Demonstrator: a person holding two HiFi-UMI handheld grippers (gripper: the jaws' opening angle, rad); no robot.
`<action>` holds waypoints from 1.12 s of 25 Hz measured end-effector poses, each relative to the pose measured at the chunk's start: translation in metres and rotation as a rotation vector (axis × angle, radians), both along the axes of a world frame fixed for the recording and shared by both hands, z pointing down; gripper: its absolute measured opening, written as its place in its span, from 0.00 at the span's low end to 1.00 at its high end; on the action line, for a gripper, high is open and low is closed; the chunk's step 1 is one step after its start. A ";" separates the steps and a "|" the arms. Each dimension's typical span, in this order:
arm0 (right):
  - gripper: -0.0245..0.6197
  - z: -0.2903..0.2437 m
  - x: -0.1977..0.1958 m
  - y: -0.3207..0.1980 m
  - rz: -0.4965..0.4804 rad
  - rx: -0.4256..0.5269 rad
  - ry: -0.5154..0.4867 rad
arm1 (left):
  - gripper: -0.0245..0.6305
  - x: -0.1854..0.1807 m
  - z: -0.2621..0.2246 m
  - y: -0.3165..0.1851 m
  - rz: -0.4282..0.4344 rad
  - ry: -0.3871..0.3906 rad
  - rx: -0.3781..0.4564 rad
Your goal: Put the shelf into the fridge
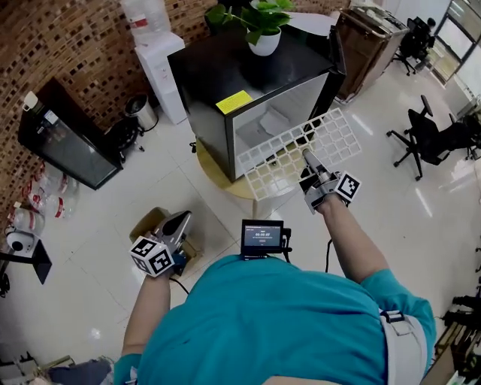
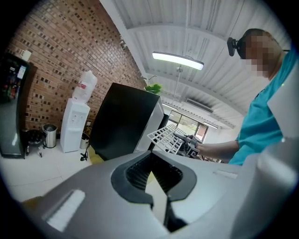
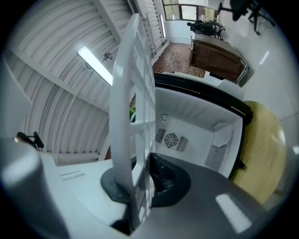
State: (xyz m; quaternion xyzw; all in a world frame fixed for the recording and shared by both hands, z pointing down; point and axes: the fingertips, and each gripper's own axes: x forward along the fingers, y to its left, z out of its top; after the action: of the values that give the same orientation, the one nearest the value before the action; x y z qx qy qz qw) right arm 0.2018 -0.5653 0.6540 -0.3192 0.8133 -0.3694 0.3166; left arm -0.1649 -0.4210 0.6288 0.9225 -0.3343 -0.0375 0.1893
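Right arm: stretched forward, right gripper point(image 1: 308, 159) clamped on the near edge of the white grid shelf point(image 1: 289, 154).
Shelf: in the air, just before the open front of the black fridge point(image 1: 225, 83) (white inside, a fan grille on the back wall).
Left arm: bent, low beside the body; left gripper point(image 1: 179, 222) has its jaws drawn together on nothing.
Floor: pale glossy tile; a round yellow disc point(image 1: 214, 177) lies under the fridge.
Room: brick wall point(image 1: 68, 45), water dispenser point(image 1: 159, 64), potted plant point(image 1: 263, 22) on the fridge, office chair point(image 1: 425, 139).
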 end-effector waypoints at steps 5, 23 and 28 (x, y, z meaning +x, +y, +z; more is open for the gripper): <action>0.08 0.027 0.004 -0.048 -0.026 -0.107 -0.168 | 0.04 0.013 0.022 -0.005 -0.031 -0.014 -0.027; 0.08 0.047 -0.012 -0.096 -0.083 -0.279 -0.382 | 0.04 -0.011 0.040 -0.015 -0.082 0.038 -0.072; 0.08 0.042 -0.018 -0.103 -0.107 -0.301 -0.382 | 0.04 -0.014 0.037 -0.015 -0.080 0.032 -0.051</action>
State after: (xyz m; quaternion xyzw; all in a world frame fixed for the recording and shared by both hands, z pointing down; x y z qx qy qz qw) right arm 0.1842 -0.6686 0.6965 -0.2436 0.6902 -0.5562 0.3935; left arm -0.1790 -0.4356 0.6656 0.9026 -0.3685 -0.0513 0.2164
